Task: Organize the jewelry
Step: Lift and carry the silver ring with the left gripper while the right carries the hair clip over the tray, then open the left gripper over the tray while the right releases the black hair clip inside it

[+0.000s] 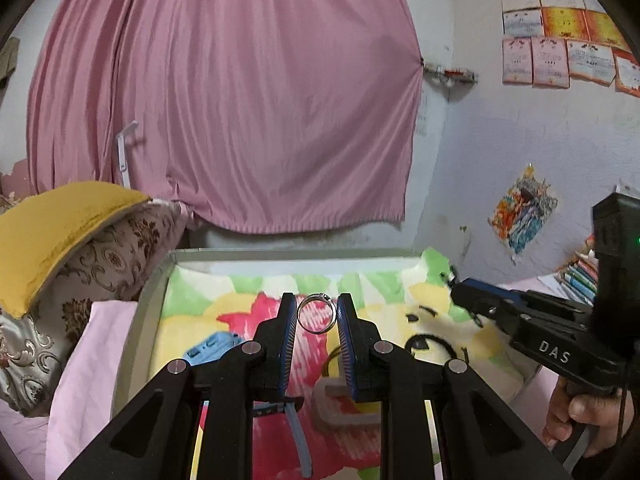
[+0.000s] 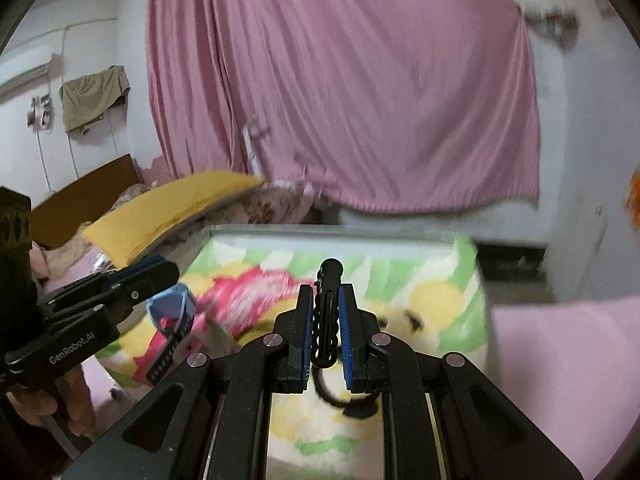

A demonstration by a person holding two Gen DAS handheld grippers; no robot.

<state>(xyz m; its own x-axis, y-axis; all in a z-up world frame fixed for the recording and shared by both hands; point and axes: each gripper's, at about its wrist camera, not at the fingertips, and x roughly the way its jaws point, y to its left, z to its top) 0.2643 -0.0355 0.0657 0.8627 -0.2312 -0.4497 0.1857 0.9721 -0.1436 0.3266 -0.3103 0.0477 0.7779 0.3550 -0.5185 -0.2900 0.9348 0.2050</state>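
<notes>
My left gripper [image 1: 316,300] is shut on a silver ring [image 1: 318,330], held upright between the blue pads above a tray [image 1: 280,254] lined with a colourful towel. On the towel lie a blue watch [image 1: 208,348], a pale pink piece [image 1: 340,400] and a black cord [image 1: 436,340]. In the right wrist view my right gripper [image 2: 326,290] is shut on a black wavy clip [image 2: 329,270] that sticks up past its fingertips, over the same tray [image 2: 320,232]. Each gripper shows in the other's view: the right gripper [image 1: 456,290] at the tray's right edge, the left gripper [image 2: 174,270] above the blue watch [image 2: 172,308].
A yellow cushion [image 1: 60,232] on a patterned pillow [image 1: 100,272] lies left of the tray on a pink sheet [image 1: 80,360]. A pink curtain [image 1: 240,100] hangs behind. Stacked books [image 1: 580,276] sit at the right. A person's hand [image 1: 580,412] holds the right gripper's handle.
</notes>
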